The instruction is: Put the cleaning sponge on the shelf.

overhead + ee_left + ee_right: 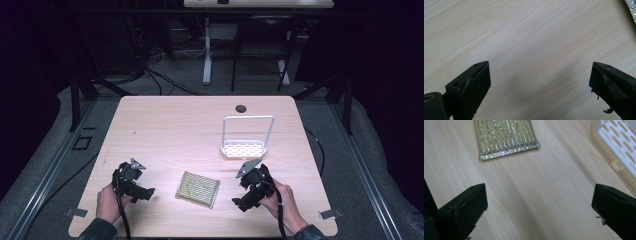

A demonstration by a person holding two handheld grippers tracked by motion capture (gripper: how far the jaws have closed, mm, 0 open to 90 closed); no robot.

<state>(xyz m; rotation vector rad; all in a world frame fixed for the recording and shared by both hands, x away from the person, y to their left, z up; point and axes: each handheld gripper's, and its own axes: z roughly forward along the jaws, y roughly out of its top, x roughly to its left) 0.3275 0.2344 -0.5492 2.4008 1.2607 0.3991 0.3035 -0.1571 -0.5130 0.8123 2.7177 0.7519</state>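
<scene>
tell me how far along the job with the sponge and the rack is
Nothing looks done yet. The flat yellow-green scouring sponge with silvery threads lies on the pale wooden table, apart from the white slotted plastic rack with a tall wire handle. Nothing is in hand: the left gripper and right gripper are both open either side of the sponge. Grasping and moving it, probably to the rack, remains.
</scene>
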